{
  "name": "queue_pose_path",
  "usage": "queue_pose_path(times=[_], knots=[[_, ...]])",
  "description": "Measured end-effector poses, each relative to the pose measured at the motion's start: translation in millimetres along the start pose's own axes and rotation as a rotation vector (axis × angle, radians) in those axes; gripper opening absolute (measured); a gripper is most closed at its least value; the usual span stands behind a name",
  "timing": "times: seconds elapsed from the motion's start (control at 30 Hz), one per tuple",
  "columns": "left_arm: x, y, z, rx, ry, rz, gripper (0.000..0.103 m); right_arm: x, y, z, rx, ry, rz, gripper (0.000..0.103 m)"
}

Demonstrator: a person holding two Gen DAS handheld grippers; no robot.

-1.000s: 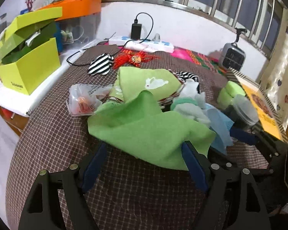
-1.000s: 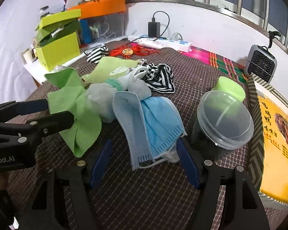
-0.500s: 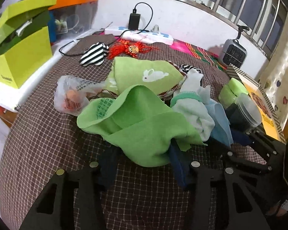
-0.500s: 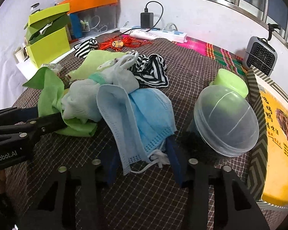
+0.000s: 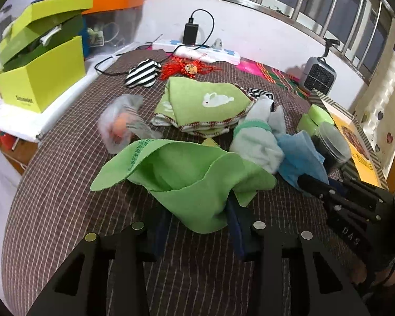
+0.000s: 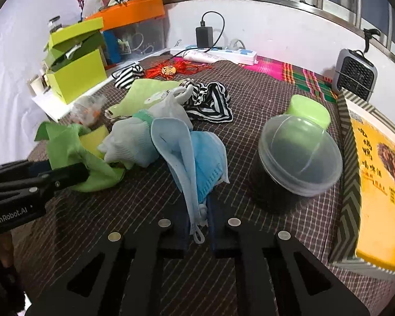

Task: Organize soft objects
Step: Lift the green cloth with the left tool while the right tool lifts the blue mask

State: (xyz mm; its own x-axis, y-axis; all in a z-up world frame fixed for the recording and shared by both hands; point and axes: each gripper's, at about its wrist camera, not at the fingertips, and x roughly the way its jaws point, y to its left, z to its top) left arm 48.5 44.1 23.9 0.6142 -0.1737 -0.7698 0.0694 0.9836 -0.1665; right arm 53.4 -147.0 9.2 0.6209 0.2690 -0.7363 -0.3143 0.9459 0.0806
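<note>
My left gripper [image 5: 197, 221] is shut on a bright green cloth [image 5: 187, 176], bunched and lifted off the checked table; it also shows in the right wrist view [image 6: 73, 152]. My right gripper [image 6: 197, 210] is shut on a blue face mask [image 6: 194, 155], which hangs folded between the fingers; the mask also shows in the left wrist view [image 5: 297, 155]. A pale grey-green sock [image 6: 134, 142] lies between cloth and mask. A folded green rabbit towel [image 5: 205, 100] and a striped black-and-white cloth [image 6: 210, 102] lie behind.
A clear-lidded dark bowl [image 6: 300, 155] and a green cup [image 6: 308, 110] stand right of the mask. A yellow box [image 6: 376, 179] lies at the right edge. A plastic bag [image 5: 121, 126], lime boxes [image 5: 42, 71], a power strip [image 5: 197, 50] and a small fan [image 5: 318, 76] are around.
Both grippers closed: the left one on the green cloth, the right one on the blue mask. Both soft items are now bunched and raised a little.
</note>
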Motion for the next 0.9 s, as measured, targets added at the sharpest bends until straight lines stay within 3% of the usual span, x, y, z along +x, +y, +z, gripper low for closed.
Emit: queue_pose_path(times=[0.23,0.4,0.53,0.63,0.7,0.73,0.9], knots=[[-20,-8,-23,0.040,-0.003,-0.058,0.038,-26,-4,-14,0.039,-0.024,0.049,0.011],[-23,-27,-45,0.158,0.046,-0.074,0.040,-35,-8,-26,0.055,-0.014,0.045,0.011],[-28,-23,-51,0.123,0.052,-0.114,0.041,-39,-11,-33,0.066,-0.009,0.039,0.011],[-40,-22,-55,0.111,0.012,-0.121,0.040,-45,-12,-37,0.067,-0.020,0.042,0.011],[-48,-22,-59,0.120,-0.016,-0.101,0.032,-48,-13,-37,0.070,-0.029,0.044,0.011],[-50,-23,-62,0.131,-0.028,-0.083,0.023,-48,-13,-38,0.071,-0.030,0.044,0.011],[-44,-20,-62,0.087,-0.017,-0.088,0.020,-47,-12,-41,0.071,-0.023,0.055,0.011]])
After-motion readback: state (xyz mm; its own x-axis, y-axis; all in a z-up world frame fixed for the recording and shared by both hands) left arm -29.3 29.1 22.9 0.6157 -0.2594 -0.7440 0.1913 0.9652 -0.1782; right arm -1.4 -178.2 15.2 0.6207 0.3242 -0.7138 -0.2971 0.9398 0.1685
